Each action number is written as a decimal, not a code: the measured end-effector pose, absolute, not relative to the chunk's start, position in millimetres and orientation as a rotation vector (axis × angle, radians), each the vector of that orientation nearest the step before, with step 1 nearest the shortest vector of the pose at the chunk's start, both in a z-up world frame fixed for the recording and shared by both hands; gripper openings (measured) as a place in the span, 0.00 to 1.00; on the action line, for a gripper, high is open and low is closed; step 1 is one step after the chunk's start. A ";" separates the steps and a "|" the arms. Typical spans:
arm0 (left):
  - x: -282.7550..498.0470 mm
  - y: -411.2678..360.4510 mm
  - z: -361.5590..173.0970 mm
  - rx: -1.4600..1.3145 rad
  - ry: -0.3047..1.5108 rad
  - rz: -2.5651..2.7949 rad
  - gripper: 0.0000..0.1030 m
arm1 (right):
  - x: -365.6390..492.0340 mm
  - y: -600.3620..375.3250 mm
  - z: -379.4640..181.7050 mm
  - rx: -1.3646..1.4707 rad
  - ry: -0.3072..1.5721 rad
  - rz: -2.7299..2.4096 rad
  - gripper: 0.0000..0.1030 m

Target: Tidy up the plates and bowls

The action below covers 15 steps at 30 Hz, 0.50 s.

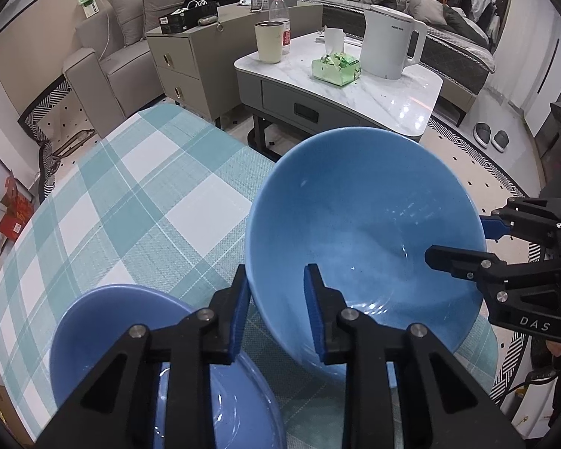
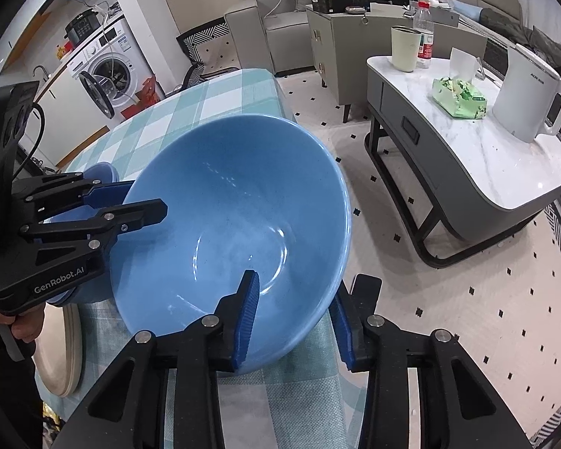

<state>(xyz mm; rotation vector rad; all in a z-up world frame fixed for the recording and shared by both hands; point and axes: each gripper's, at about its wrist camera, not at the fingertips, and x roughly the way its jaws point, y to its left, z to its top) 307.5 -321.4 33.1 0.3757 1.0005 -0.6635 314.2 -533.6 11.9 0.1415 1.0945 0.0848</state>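
A large blue bowl (image 1: 362, 232) sits tilted at the edge of the tabletop (image 1: 131, 194), which is covered in a teal and white checked cloth. Both grippers have its rim between their fingers. The left gripper (image 1: 278, 310) is closed on the near-left rim, one blue pad inside the bowl and one outside. The right gripper (image 2: 295, 318) is clamped on the opposite rim, one pad inside and one against the outer wall. A smaller blue bowl (image 1: 161, 366) rests on the tabletop just beside the large one, under the left gripper. A beige plate (image 2: 61, 351) shows at the tabletop's near edge in the right wrist view.
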 end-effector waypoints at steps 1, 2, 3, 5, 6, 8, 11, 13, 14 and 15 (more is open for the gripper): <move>307.7 -320.9 34.5 0.371 0.999 -0.661 0.26 | 314.4 -533.4 13.4 0.140 1.092 0.085 0.36; 307.7 -320.3 36.0 0.368 0.996 -0.658 0.26 | 314.3 -532.7 15.1 0.137 1.090 0.085 0.36; 307.2 -319.3 38.3 0.363 0.990 -0.656 0.26 | 313.9 -532.0 16.6 0.134 1.086 0.085 0.36; 306.2 -317.4 42.5 0.358 0.981 -0.653 0.26 | 313.5 -530.9 21.2 0.127 1.077 0.086 0.36; 305.9 -316.5 44.3 0.355 0.977 -0.653 0.26 | 313.8 -530.4 23.3 0.124 1.072 0.086 0.36; 304.3 -314.2 49.3 0.351 0.966 -0.651 0.26 | 313.7 -530.0 28.5 0.120 1.061 0.087 0.36; 302.8 -310.6 55.6 0.342 0.954 -0.645 0.26 | 313.0 -528.8 36.2 0.113 1.046 0.088 0.36; 301.6 -307.9 60.4 0.334 0.944 -0.640 0.26 | 313.0 -526.9 41.6 0.108 1.035 0.089 0.36; 301.2 -306.8 62.2 0.332 0.941 -0.637 0.26 | 312.6 -525.6 44.1 0.105 1.030 0.090 0.36; 300.5 -305.1 64.8 0.328 0.936 -0.634 0.26 | 312.1 -524.3 46.8 0.102 1.025 0.091 0.36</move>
